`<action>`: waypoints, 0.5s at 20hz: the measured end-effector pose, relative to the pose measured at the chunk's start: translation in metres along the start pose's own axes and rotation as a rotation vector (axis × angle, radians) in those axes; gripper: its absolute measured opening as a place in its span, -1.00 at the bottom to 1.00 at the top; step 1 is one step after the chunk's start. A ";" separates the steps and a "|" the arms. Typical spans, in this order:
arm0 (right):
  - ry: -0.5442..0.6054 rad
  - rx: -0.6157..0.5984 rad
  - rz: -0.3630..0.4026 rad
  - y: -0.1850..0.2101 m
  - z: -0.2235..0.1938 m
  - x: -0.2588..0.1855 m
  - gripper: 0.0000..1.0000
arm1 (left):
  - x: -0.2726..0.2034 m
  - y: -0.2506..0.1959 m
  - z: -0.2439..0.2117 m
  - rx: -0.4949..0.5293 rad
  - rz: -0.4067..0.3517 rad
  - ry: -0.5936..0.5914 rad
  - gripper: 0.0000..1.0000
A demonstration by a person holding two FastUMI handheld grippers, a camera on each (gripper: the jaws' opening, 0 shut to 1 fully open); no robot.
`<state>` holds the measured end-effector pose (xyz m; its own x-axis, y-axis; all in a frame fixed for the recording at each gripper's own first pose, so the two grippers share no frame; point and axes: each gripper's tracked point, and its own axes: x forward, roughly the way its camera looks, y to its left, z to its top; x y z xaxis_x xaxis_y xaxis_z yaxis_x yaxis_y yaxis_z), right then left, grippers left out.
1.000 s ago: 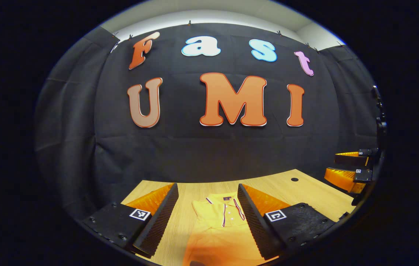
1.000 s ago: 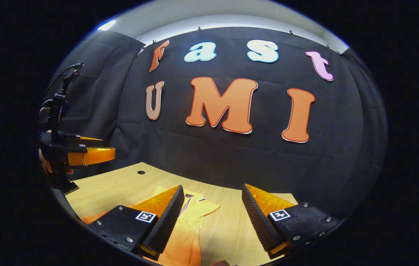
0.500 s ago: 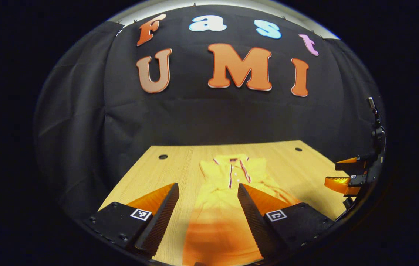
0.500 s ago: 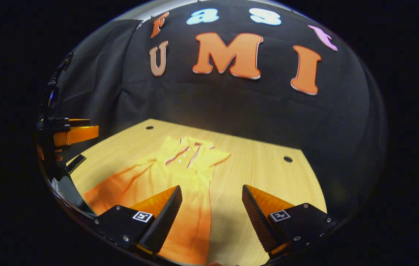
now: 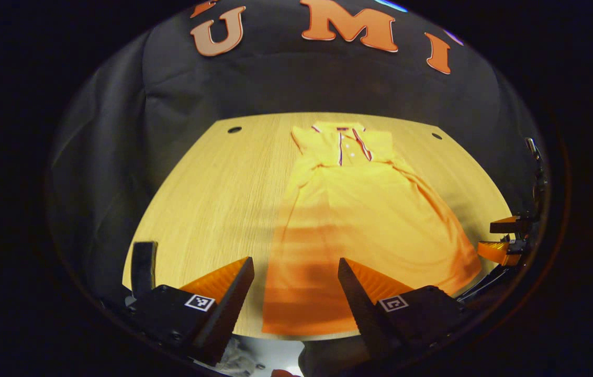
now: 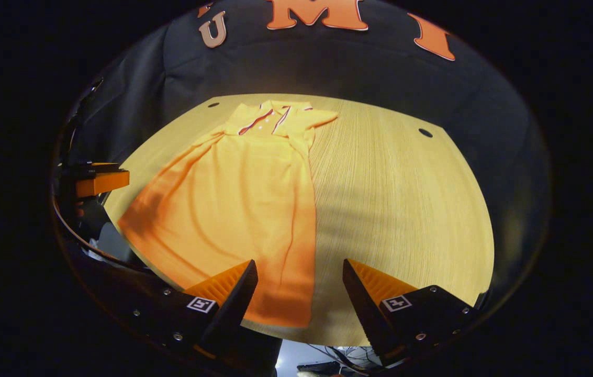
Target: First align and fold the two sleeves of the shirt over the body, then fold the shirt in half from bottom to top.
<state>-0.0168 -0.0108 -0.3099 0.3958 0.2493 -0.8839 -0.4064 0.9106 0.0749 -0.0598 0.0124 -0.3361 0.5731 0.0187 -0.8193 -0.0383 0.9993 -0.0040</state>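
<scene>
Table [image 5: 207, 199]: a pale wooden top with a rounded outline. It runs from the near edge at 6 o'clock up to the black cloth wall at 12 in both gripper views. Small round holes sit near its far corners.

Shirt [image 5: 348, 220]: an orange-yellow polo, lying flat on the table with the collar toward 12 o'clock and the hem toward 6, right at the near table edge. In the left gripper view it lies right of centre, widening toward 4 o'clock. In the right gripper view [image 6: 244, 199] it takes up the left half of the table, its hem corner reaching toward 8 o'clock. Both sleeves look already folded in over the body, so the outline runs long and narrow below the shoulders. Shadow bands cross the lower part.

Collar [image 5: 346, 141]: at the far end, near 12 o'clock, with striped trim and a short button placket; it lies flat.

Left gripper [image 5: 296, 293]: fingers spread wide, holding nothing, poised above the hem at 6 o'clock. In the right gripper view it is at 9 o'clock [image 6: 100, 180], beside the table edge.

Right gripper [image 6: 296, 296]: fingers spread wide, holding nothing, above the shirt's right hem corner at 6 o'clock. In the left gripper view it is at 4 o'clock [image 5: 505, 238], just off the shirt's side.
</scene>
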 end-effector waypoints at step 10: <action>0.189 0.021 0.004 0.021 -0.035 0.026 0.98 | 0.038 0.009 -0.073 -0.099 0.008 0.271 0.99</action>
<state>-0.0446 0.0034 -0.3472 0.2319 0.1883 -0.9543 -0.3899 0.9168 0.0861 -0.0987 0.0194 -0.4091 0.3333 0.0032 -0.9428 -0.1294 0.9907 -0.0424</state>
